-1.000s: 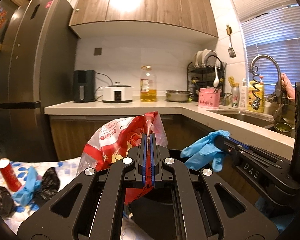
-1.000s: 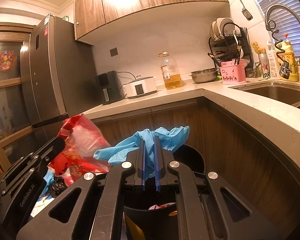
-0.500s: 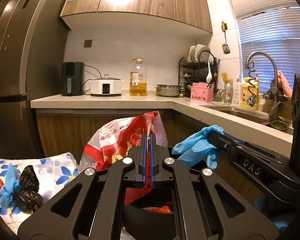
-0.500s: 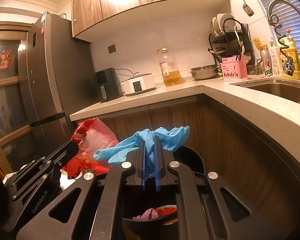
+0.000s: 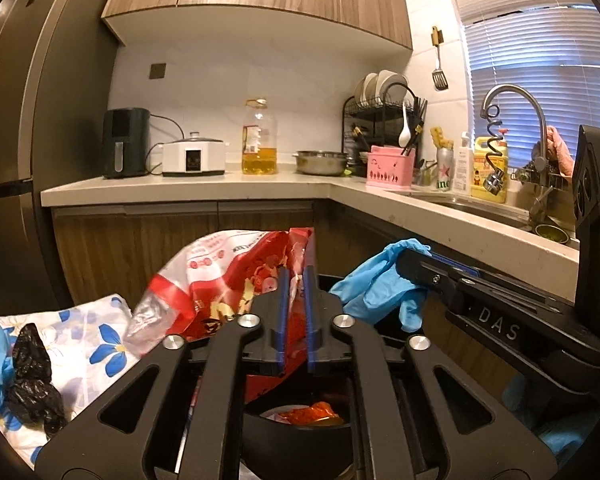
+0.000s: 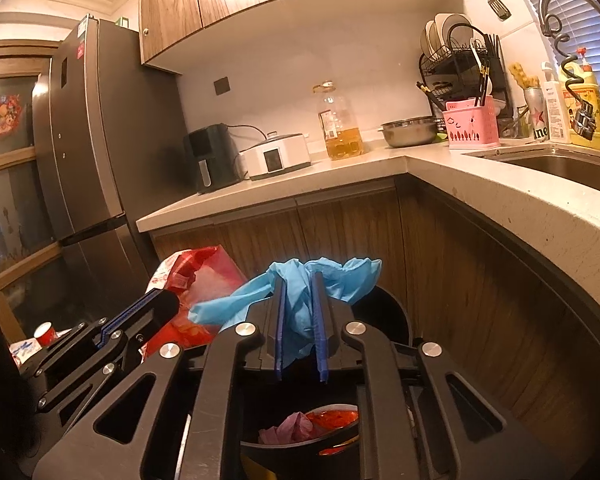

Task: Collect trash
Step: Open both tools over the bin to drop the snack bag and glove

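Both tools over the black bin (image 6: 388,312) by the cabinets, jaws just been opening. Left tool (image 5: 295,276) loosened, red snack bag (image 5: 228,276) between its pads but not squeezed. Right tool (image 6: 299,280) same deal, blue glove (image 6: 300,304) hanging loose between the pads. Trash already sitting down in the bin.
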Available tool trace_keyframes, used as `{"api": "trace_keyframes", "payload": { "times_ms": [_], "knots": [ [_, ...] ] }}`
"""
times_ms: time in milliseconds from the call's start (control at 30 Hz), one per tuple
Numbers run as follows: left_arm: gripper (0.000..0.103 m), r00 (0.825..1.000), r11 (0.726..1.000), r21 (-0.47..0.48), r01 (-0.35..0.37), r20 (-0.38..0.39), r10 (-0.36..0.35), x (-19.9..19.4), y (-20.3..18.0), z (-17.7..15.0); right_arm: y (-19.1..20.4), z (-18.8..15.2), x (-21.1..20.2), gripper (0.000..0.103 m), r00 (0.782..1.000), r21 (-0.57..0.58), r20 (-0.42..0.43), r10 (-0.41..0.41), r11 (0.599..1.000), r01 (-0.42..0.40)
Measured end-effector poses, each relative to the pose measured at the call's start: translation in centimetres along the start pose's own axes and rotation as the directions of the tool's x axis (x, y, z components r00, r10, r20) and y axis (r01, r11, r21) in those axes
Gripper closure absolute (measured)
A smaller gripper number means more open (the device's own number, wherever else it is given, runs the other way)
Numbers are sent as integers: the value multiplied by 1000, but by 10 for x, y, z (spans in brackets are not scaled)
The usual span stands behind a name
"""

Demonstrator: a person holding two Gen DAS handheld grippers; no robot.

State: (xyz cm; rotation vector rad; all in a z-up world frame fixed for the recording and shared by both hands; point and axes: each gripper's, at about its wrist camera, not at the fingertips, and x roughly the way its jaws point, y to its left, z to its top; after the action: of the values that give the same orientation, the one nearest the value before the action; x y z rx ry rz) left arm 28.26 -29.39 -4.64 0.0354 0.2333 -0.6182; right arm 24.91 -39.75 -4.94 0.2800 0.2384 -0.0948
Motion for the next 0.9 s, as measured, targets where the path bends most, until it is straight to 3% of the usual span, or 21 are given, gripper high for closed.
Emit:
{"api": "trace_keyframes", "payload": {
  "times_ms": [133, 300, 600, 733, 800, 900],
  "knots": [
    [85, 1000, 1000, -16, 13, -14, -13, 3, 3, -3, -4, -1, 1, 80, 1000, 10, -5, -2, 1000, 2],
    [70, 1000, 999, -42, 10, -11, -11, -1, 9, -5, -6, -1, -1, 79, 1000, 14, -11, -18, 1000, 18],
    [29, 993, 991, -65, -117, -10, 116, -38, 27, -9, -3, -4, -14, 51, 1000, 22, 0, -31, 999, 31],
    [22, 975, 971, -81, -224, -3, 224, -65, 39, -16, 4, -7, -24, 38, 1000, 14, 14, -28, 1000, 28],
    [19, 954, 950, -96, -298, 1, 299, -80, 47, -18, 10, -10, -28, 37, 1000, 0, 12, -27, 1000, 27],
    [16, 934, 928, -115, -354, 0, 357, -99, 59, -22, 19, -15, -32, 35, 1000, -15, 8, -20, 1000, 20]
  ]
}}
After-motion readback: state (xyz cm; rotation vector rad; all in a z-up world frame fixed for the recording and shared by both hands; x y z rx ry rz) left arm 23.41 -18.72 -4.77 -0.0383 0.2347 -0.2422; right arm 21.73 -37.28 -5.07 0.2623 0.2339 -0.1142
